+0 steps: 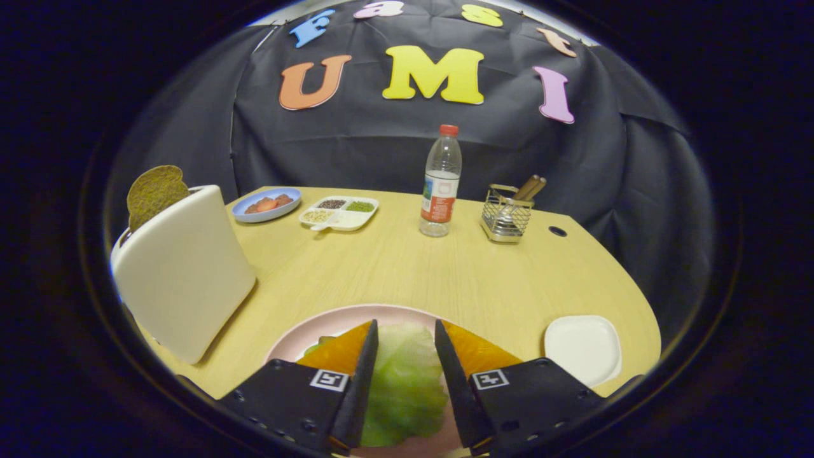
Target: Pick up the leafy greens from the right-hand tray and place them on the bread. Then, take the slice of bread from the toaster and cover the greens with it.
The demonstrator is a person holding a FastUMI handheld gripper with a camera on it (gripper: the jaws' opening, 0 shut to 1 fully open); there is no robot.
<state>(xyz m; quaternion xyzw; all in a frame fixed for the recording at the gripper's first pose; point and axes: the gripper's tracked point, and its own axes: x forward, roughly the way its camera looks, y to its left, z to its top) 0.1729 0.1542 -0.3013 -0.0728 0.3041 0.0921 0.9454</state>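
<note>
Leafy greens (402, 375): a pale green leaf lying between the two fingers, over the pink plate; the bread under it cannot be made out.
Gripper (406, 334): fingers spread apart, one on each side of the leaf; whether they touch it cannot be told, and no squeeze on the leaf is visible.
Pink plate (331, 321): round, at the near edge of the table, its far rim showing beyond the fingertips.
Toaster (184, 270): cream-white, standing left of the plate, near the table's left edge.
Slice of bread (154, 193): brownish, standing upright out of the toaster's top slot.
White tray (582, 346): square, to the right of the plate, near the table's right edge; nothing lies on it.
Table (407, 273): light wood surface, with a small dark hole at far right.
Blue dish (266, 205): far left, holding reddish food.
Divided tray (339, 212): white, just right of the blue dish, with dark, green and pale fillings in separate compartments.
Water bottle (441, 184): clear, red cap, upright at far centre.
Wire basket (507, 216): right of the bottle, holding wooden-handled utensils.
</note>
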